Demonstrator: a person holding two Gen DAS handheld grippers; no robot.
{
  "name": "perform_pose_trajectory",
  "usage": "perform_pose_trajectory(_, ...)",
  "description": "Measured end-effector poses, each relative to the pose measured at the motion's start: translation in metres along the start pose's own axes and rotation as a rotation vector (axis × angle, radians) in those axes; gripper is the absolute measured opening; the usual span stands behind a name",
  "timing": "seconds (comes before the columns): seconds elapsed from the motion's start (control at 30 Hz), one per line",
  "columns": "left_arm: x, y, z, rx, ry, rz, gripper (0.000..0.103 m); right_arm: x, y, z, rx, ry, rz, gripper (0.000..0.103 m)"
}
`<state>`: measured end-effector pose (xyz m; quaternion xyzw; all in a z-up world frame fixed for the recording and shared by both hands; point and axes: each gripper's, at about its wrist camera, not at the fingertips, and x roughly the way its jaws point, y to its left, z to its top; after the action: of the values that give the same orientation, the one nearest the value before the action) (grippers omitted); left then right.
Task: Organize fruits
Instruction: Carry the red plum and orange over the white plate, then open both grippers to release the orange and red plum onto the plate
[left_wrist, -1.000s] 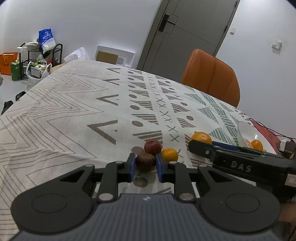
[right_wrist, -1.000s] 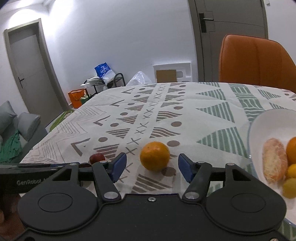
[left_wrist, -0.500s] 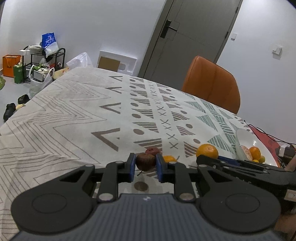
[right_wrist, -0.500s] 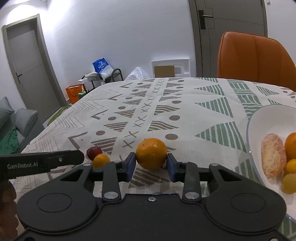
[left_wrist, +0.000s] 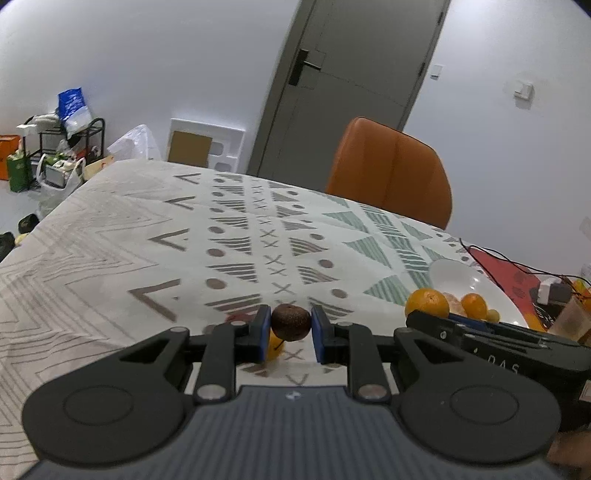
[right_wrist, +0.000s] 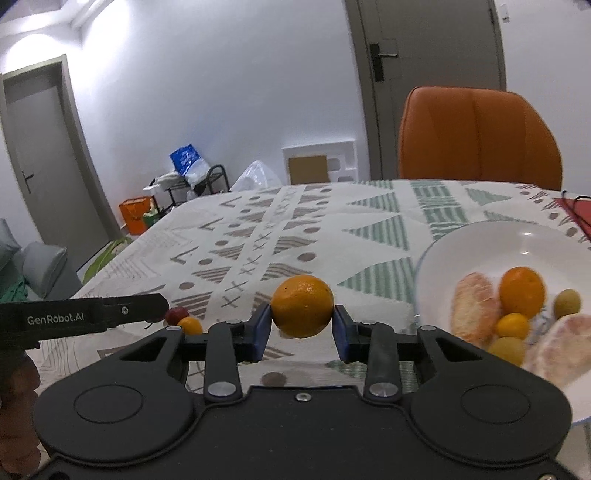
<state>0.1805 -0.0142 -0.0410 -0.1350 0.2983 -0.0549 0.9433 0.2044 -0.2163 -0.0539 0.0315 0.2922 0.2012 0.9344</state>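
My left gripper (left_wrist: 290, 332) is shut on a dark brown round fruit (left_wrist: 290, 326) and holds it above the patterned tablecloth. My right gripper (right_wrist: 301, 328) is shut on a large orange (right_wrist: 302, 305), lifted off the cloth; the orange also shows in the left wrist view (left_wrist: 426, 303). A white plate (right_wrist: 480, 236) at the right holds peeled citrus, an orange and small yellow fruits. A small orange (right_wrist: 190, 325) and a red fruit (right_wrist: 176, 315) lie on the cloth below the left gripper.
An orange chair (left_wrist: 389, 173) stands at the table's far side. A red mat with a black cable (left_wrist: 506, 264) lies beyond the plate. A rack with bags (left_wrist: 62, 147) stands on the floor at the far left.
The left gripper has lifted the brown fruit off the cloth. The right gripper closed on the large orange and raised it, moving toward the plate.
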Motion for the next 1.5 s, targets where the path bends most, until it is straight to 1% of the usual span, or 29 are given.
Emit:
perform_pose_trajectory(0.5, 0.001, -0.038, 0.005, 0.065, -0.016, -0.045, 0.022, -0.029, -0.032, 0.002, 0.046, -0.056, -0.049, 0.034)
perform_pose_trajectory(0.77, 0.008, -0.059, 0.011, 0.105, -0.019, -0.067, 0.022, -0.038, -0.054, 0.002, 0.07, -0.076, -0.079, 0.034)
perform_pose_trajectory(1.17, 0.028, -0.095, 0.025, 0.169, -0.034, -0.111, 0.022, -0.048, -0.088, 0.006, 0.109, -0.101, -0.146, 0.034)
perform_pose_trajectory(1.5, 0.05, -0.122, 0.027, 0.204, -0.017, -0.148, 0.022, -0.051, -0.115, 0.006, 0.141, -0.108, -0.205, 0.034)
